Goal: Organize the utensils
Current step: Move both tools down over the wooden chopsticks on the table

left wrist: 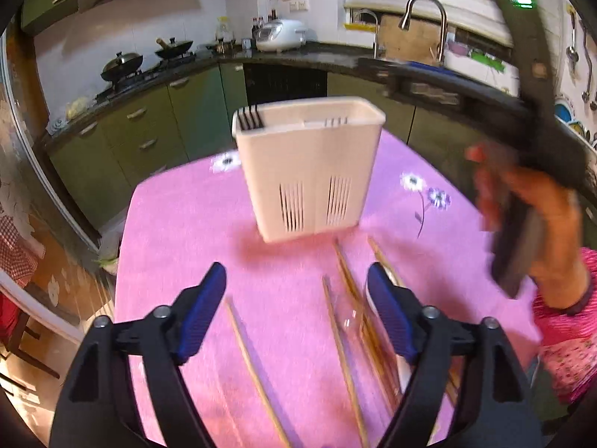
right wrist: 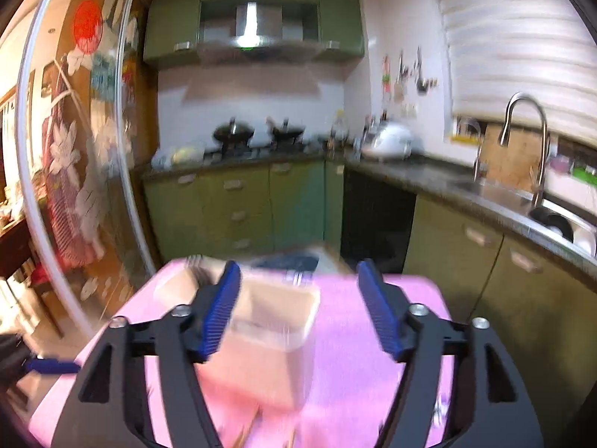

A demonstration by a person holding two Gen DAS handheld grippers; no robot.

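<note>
Both grippers' jaws gape empty; chopsticks point(left wrist: 345, 336) lie lengthwise toward upright white holder point(left wrist: 309, 171).

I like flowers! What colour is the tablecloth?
Pink tablecloth with white and purple flowers, clearest in the left wrist view.

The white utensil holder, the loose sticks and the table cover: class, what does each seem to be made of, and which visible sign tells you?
Utensil holder: probably moulded plastic, matt white, with smooth walls, rounded corners and cut vent slots.
Sticks: likely bamboo or wood chopsticks, thin, tan and unpainted; blur hides any grain.
Table cover: seemingly soft pink cloth with printed flowers, no shine.
</note>
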